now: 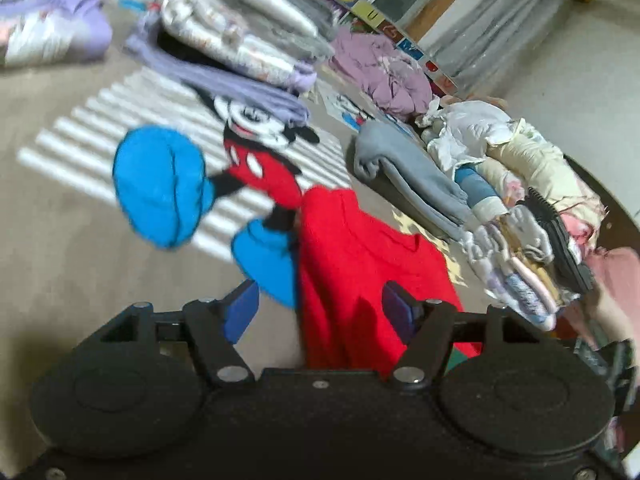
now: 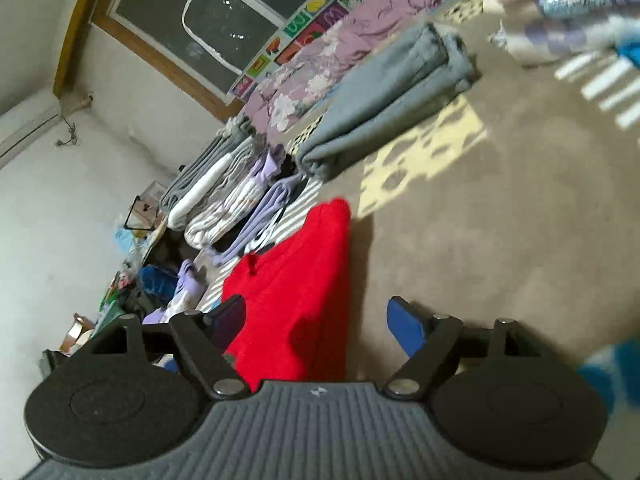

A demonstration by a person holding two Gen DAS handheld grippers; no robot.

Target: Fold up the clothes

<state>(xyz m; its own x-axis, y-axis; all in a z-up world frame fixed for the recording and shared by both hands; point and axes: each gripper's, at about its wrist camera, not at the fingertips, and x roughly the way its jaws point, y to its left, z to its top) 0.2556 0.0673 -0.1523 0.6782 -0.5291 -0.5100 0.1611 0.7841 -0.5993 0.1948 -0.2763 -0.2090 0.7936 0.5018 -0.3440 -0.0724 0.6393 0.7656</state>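
Observation:
A red garment [image 1: 360,264] lies on a tan blanket [image 1: 60,240] printed with a cartoon mouse [image 1: 256,156]. My left gripper [image 1: 320,312] is open, its blue pads [image 1: 240,312] spread wide, with the red cloth's near end between them. In the right wrist view the same red garment [image 2: 296,280] runs away from me. My right gripper [image 2: 320,324] is open, with the cloth's near edge between its spread fingers, close to the left pad [image 2: 228,316]. I cannot tell whether any pad touches the cloth.
Stacks of folded clothes [image 1: 240,40] sit at the back. A folded grey garment [image 1: 408,176] and a row of folded items [image 1: 520,248] lie to the right. A purple quilt [image 1: 384,68] lies by the window [image 2: 224,20].

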